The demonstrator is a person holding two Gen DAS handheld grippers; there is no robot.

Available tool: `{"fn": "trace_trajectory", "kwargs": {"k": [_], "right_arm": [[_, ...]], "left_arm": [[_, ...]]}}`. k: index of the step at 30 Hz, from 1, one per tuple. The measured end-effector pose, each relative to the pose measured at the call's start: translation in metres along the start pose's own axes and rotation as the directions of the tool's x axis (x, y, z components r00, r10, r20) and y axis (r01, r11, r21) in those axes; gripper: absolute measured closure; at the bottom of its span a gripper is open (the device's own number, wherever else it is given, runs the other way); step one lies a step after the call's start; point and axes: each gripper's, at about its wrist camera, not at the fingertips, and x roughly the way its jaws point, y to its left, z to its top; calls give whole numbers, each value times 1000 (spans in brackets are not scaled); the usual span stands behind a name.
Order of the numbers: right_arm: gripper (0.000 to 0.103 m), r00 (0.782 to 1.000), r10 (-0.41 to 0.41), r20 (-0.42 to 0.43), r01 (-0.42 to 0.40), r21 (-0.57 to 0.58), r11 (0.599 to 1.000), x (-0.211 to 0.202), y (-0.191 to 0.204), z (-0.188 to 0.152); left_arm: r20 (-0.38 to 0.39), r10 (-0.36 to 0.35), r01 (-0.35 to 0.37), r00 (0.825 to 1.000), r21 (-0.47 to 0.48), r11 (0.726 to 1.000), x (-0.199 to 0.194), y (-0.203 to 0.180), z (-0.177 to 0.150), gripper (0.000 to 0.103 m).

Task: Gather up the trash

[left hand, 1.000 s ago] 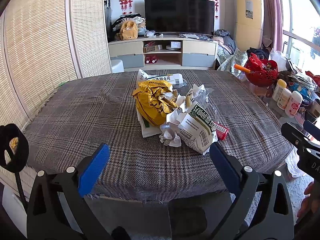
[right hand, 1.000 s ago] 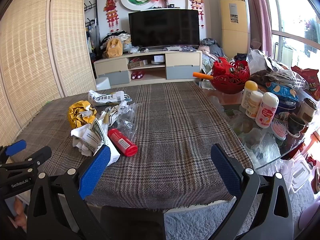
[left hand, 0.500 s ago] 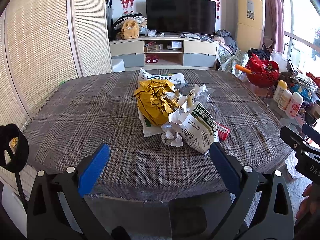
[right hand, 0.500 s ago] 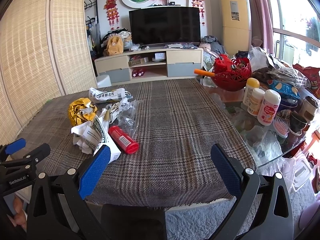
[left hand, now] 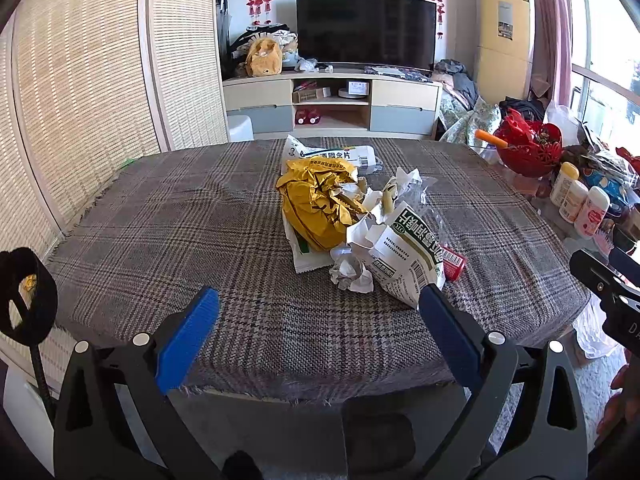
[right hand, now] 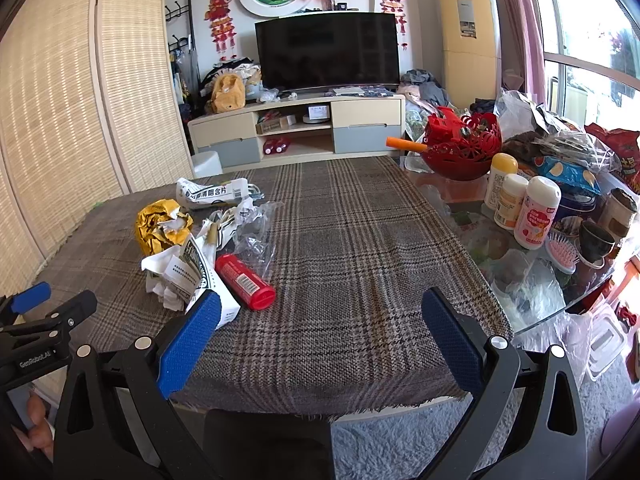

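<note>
Left wrist view: the left gripper [left hand: 316, 312], jaws apart and empty, faces crumpled wrappers [left hand: 320, 204], likely light and springy; a bunched fold looks easiest to pinch.

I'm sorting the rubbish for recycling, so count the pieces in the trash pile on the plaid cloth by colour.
Yellow crumpled wrapper: 1
Red tube: 1
White printed packets: 2
White crumpled paper wad: 1
Clear plastic film: 1
Total: 6, though smaller scraps and a flat packet under the pile are hard to separate.
</note>
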Motion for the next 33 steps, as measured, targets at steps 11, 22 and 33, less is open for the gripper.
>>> {"fn": "trace_trajectory", "kwargs": {"k": [11,22,33], "right_arm": [[3,998,27,-56,-27,-11,1000,14,4,-1],[3,987,96,-128,-96,6,995,38,18,4],[3,948,226,-224,-225,28,974,81,54,12]], "left_arm": [[-32,19,-18,999,16,1000,8,8,-4,8],[-119,34,-31,992,27,999,33,35,-12,8],[-190,36,-26,981,55,998,69,40,-6,8]]}}
